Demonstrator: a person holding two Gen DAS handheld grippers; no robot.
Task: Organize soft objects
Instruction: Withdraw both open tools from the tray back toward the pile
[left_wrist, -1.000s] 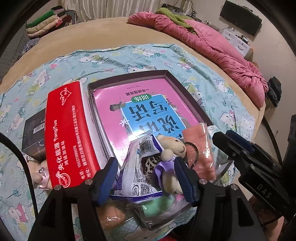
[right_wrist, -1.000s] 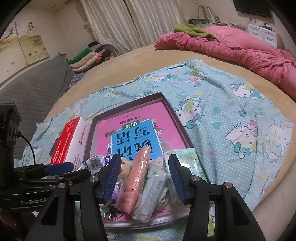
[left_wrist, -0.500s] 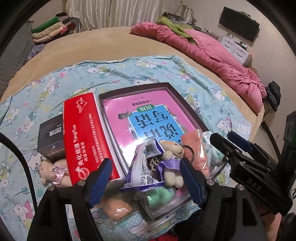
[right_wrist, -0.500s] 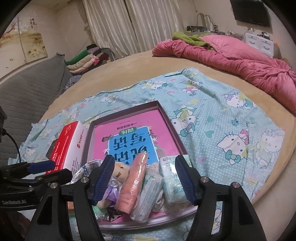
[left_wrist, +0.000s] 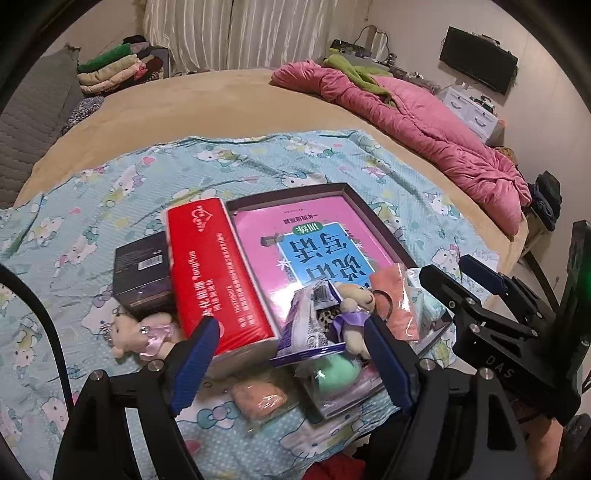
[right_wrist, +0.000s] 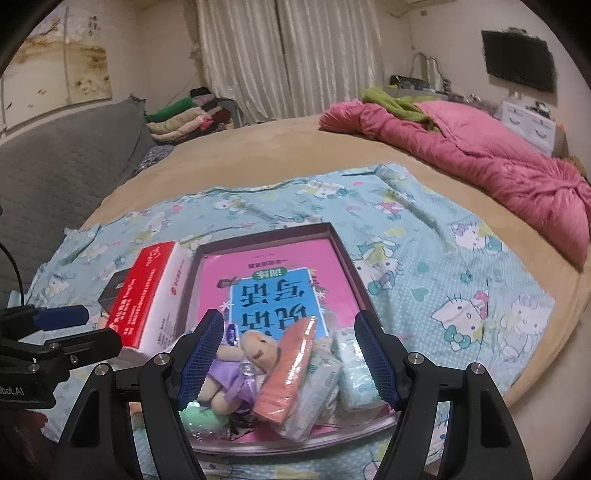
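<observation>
A dark shallow tray holds a pink book, with soft things piled at its near end: a bear toy in a purple dress, a salmon pack, tissue packs, a purple-white packet and a green lump. My left gripper hovers above that pile, its jaws opening with nothing pressed between them. My right gripper hangs over the same pile, its jaws also opening and gripping nothing. A bear in pink and a wrapped peach item lie outside the tray on the sheet.
A red carton lies along the tray's left side, with a dark box beside it. All rest on a blue cartoon-print sheet over a tan bed. A pink quilt is heaped at the far right, folded clothes at the back.
Both grippers have spread wider and pulled up and back from the pile. The bear, salmon pack and tissue packs stay in the tray.
</observation>
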